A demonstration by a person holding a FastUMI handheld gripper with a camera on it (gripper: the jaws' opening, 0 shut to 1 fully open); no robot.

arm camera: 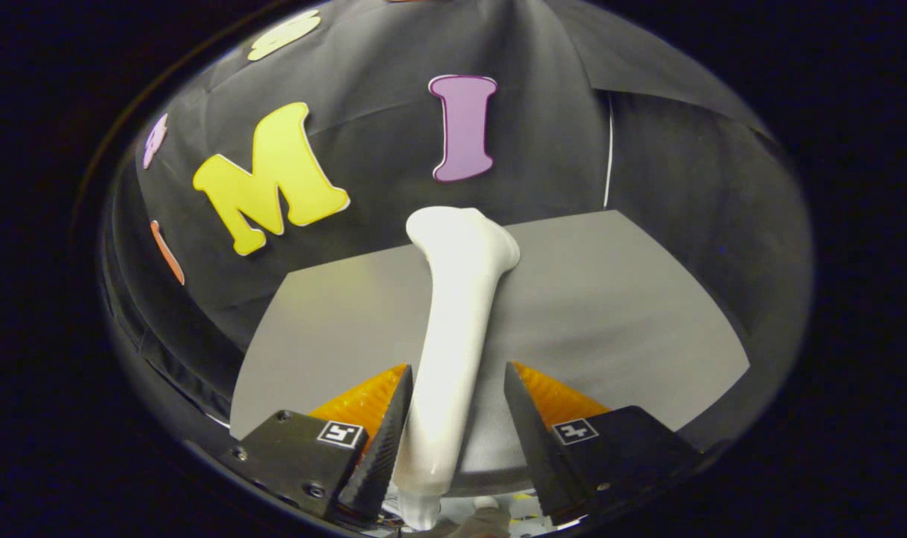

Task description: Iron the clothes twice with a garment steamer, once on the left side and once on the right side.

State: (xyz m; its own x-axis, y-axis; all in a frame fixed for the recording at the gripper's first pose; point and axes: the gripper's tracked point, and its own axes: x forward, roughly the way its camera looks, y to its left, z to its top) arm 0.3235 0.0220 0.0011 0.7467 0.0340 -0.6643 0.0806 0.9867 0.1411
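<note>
claw [453, 388] fingers either side of white steamer [457, 321] handle, left touching, right w/ gap, grip can't tell, steamer head at 12 o'clock over grey table [610, 314], black cloth wall beyond

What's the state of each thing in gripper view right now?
Tool: fingers either side of the steamer handle; left finger touches it, a gap shows at the right finger, so full clamp unclear.
Garment steamer: white, handle between the fingers, head pointing ahead beyond them, over the table; no steam visible.
Table: grey, flat, bare where it shows.
</note>
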